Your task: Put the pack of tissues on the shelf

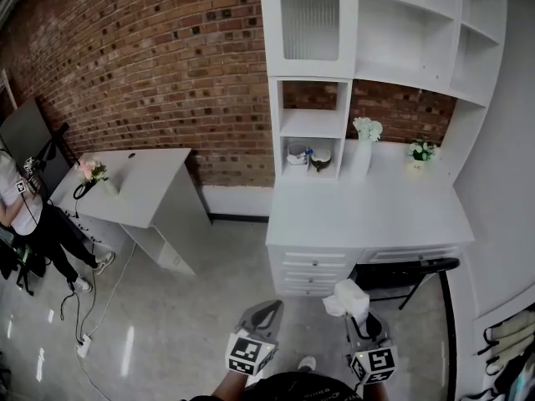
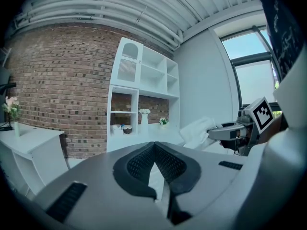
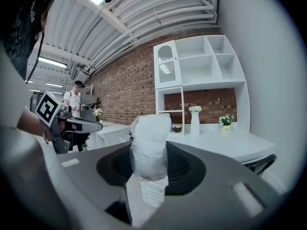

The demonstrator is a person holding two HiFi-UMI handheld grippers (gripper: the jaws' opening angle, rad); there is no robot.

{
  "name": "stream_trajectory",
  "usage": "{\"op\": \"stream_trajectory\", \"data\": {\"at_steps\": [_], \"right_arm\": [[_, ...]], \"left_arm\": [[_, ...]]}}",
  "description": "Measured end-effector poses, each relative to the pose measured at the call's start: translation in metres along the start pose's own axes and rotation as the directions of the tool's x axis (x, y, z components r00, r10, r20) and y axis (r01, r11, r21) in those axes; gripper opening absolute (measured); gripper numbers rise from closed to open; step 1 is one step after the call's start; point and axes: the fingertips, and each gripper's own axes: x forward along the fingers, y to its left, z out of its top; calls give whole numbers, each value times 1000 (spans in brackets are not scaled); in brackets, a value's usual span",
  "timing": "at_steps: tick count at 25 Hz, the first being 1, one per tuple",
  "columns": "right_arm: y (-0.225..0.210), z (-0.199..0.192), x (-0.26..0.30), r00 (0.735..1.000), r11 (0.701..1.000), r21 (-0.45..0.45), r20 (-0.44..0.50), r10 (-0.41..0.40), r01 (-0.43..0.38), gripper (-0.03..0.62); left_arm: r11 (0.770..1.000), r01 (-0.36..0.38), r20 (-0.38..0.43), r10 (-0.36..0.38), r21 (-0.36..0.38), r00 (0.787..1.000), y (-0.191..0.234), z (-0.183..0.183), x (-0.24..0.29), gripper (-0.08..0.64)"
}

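A brick wall (image 1: 150, 57) backs the room. Against it stands a white counter (image 1: 368, 215) with drawers, and a white shelf unit (image 1: 393, 23) rises from the counter's rear edge. A vase (image 1: 362, 155) stands near the back of the counter, and a dark chair (image 1: 414, 270) sits tucked under its right end. A smaller counter (image 1: 138, 182) juts from the wall at the left, with a person (image 1: 29, 215) beyond it. Grey floor (image 1: 184, 324) lies open between the drawers and both grippers.

The grippers are held side by side, aimed nearly level at the counter. The left gripper (image 1: 266, 309) has its jaws together at the tips. The right gripper (image 1: 358, 314) has its jaws clamped on the pack of tissues (image 3: 149, 147), which stands upright, well short of the shelf unit.
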Motion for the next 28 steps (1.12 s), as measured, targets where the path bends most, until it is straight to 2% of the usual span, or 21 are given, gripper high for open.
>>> {"op": "stream_trajectory", "data": {"at_steps": [13,22,28], "right_arm": [[-68,0,19,1000,1000,4,-5,29,-29,149],[-80,-2,32,998,998,7,-4,60,-60,149],[-77,-3,41,996,996,2,-13,84,-84,149]], "left_arm": [[999,-53,-23,53,6,998,-17,-1,62,11],[997,-74,-11,74,-4,997,-20,8,74,11],[995,-99,-25,98,-21,995,-12,-1,77,11]]}}
